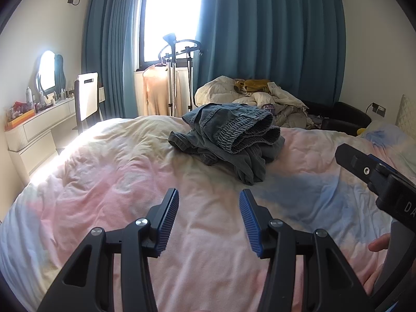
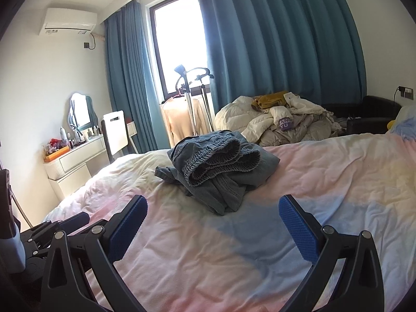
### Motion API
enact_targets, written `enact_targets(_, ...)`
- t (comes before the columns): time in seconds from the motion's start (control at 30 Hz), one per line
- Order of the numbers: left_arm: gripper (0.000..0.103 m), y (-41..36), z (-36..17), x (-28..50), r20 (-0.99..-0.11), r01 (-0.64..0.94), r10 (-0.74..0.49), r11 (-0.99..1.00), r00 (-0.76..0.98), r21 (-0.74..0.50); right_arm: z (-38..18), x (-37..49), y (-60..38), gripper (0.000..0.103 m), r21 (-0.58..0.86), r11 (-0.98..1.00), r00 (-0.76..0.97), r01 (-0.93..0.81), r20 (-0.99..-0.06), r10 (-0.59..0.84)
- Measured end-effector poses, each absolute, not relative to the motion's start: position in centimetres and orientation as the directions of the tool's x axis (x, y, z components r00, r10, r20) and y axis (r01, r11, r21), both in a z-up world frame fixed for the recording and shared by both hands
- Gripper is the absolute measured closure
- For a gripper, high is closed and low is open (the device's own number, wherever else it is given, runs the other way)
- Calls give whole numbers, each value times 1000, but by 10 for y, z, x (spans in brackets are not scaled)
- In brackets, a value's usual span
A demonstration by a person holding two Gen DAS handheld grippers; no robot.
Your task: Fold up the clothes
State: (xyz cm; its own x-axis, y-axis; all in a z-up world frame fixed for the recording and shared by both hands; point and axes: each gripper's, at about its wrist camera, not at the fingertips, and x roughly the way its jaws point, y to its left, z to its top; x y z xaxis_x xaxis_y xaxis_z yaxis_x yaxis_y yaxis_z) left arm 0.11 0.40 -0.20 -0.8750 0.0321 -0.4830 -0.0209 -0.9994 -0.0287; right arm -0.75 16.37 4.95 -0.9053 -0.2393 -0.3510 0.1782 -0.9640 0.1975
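Left wrist view: the left tongs (image 1: 209,197) hang over the bed (image 1: 104,182), jaws parted a moderate way, holding and touching nothing. The jeans (image 1: 228,137) lie in a crumpled heap straight ahead of them, a little to the right, well apart from the tips. This looks like the start: nothing is spread out yet, so the next move likely calls for reaching forward and pinching an edge, perhaps the elastic waistband, to pull the heap flat.

Right wrist view: the right tongs (image 2: 213,204) are spread wide, empty, above the bed (image 2: 325,169). The jeans (image 2: 218,171) sit just ahead, between the two tips.
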Motion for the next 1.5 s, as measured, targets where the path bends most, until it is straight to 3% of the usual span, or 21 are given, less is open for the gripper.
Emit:
enact_targets(0.1, 53, 5, -2, 1, -483, -22, 33, -999, -875, -29, 49, -10, 168, 0, 211, -964, -901, 161, -366, -231)
enact_targets(0.2, 53, 5, -2, 1, -485, -22, 33, -999, -874, -29, 50, -6, 166, 0, 121, -984, -923, 129, -349, -164)
enact_targets(0.47, 53, 9, -3, 1, -492, -41, 47, -999, -869, -25, 56, 2, 152, 0, -6, -984, -925, 176, -342, -163)
enact_targets(0.93, 53, 23, 4, -34, -567, -93, 97, -995, -818, -37, 51, -8, 172, 0, 97, -982, -910, 164, -369, -188)
enact_targets(1.03, 53, 35, 8, -62, -603, -136, 137, -990, -786, -48, 50, -12, 181, 0, 123, -978, -908, 167, -368, -201)
enact_targets(1.2, 53, 53, 10, -117, -629, -162, 147, -986, -763, -34, 38, -31, 189, 0, 44, -995, -922, 90, -375, -100)
enact_targets(1.5, 53, 78, 8, -214, -645, -195, 161, -981, -747, -19, 13, -78, 225, 0, 155, -988, -897, -11, -437, -59)
